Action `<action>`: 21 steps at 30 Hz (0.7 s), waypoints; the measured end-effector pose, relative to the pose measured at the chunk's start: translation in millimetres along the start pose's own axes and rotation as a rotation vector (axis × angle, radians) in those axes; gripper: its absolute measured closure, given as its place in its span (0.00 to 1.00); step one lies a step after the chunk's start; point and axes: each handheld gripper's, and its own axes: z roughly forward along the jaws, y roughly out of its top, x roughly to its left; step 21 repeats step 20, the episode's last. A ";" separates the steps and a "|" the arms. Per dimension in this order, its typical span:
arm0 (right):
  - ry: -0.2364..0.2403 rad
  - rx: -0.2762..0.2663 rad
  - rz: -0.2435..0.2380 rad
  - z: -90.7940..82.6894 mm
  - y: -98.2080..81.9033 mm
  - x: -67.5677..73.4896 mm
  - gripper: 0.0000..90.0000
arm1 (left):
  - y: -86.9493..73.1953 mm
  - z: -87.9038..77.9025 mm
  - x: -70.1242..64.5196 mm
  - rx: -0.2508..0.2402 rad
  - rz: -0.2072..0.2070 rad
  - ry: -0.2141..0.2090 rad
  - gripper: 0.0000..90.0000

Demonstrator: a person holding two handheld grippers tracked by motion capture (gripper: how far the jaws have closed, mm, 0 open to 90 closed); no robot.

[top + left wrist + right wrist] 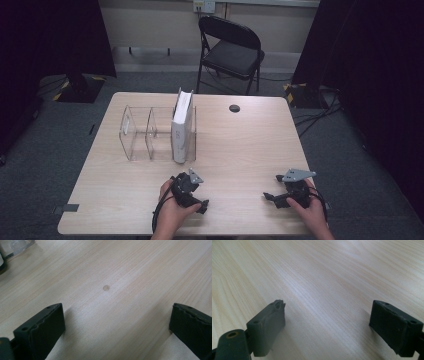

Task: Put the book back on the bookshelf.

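Resting near the desk's [240,150] front edge, left tongs [199,196] and right tongs [270,198] both gape wide, gripping nothing; white binder [182,127] stands upright in the clear rack [145,132].

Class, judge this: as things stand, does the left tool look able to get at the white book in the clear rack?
Probably yes: the left tool is open, with bare table between it and the book.

The surface [250,145] is pale wood-grain laminate, smooth with a soft sheen. The organiser [137,132] on it is clear glossy plastic, and the white book [181,131] standing in it looks matt. Each tool's pads [42,327] are matt black rubber with ridged edges.
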 end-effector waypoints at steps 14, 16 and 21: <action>0.000 0.000 0.000 0.0 0.0 0.0 0.13 | -11.5 -0.4 0.1 -0.093 0.006 -0.004 0.00; 0.000 0.001 0.001 -0.2 0.0 0.1 0.13 | -12.7 -0.1 0.2 -0.107 0.010 0.002 0.00; 0.000 0.001 0.001 -0.2 0.0 0.1 0.13 | -13.7 -1.0 1.1 -0.107 0.026 0.007 0.00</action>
